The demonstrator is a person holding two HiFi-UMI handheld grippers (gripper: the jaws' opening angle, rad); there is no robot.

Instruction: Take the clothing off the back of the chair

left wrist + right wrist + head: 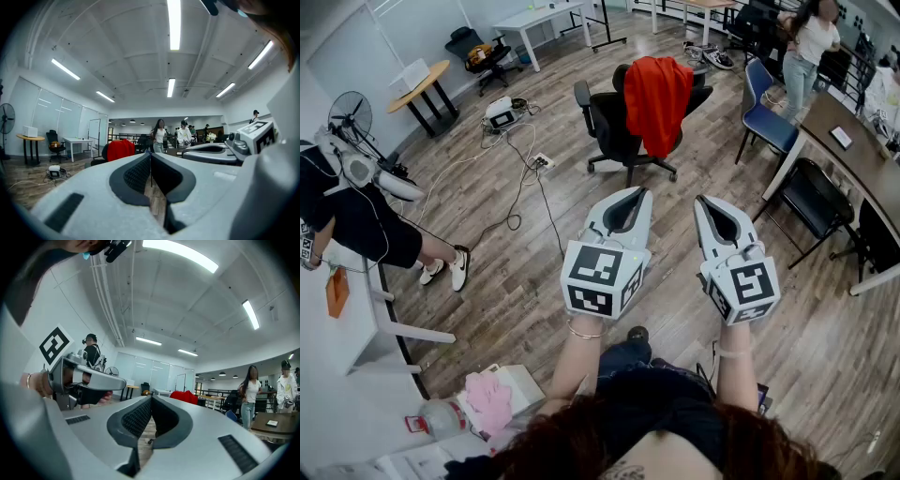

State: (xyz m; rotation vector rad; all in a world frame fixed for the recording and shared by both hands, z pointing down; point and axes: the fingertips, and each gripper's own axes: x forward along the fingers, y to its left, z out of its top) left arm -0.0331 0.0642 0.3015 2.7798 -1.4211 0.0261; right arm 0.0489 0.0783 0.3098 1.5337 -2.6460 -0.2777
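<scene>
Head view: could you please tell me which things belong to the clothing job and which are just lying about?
Job: red garment, black office chair, left gripper, right gripper (both shut).
Lying about: blue chair, standing fan, round wooden table, pink cloth.

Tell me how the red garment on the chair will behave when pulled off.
The red garment hangs in soft folds, so probably floppy and light, sagging from any grip. Its black chair stands on a star base, likely wheeled, so a tug may roll it.
</scene>
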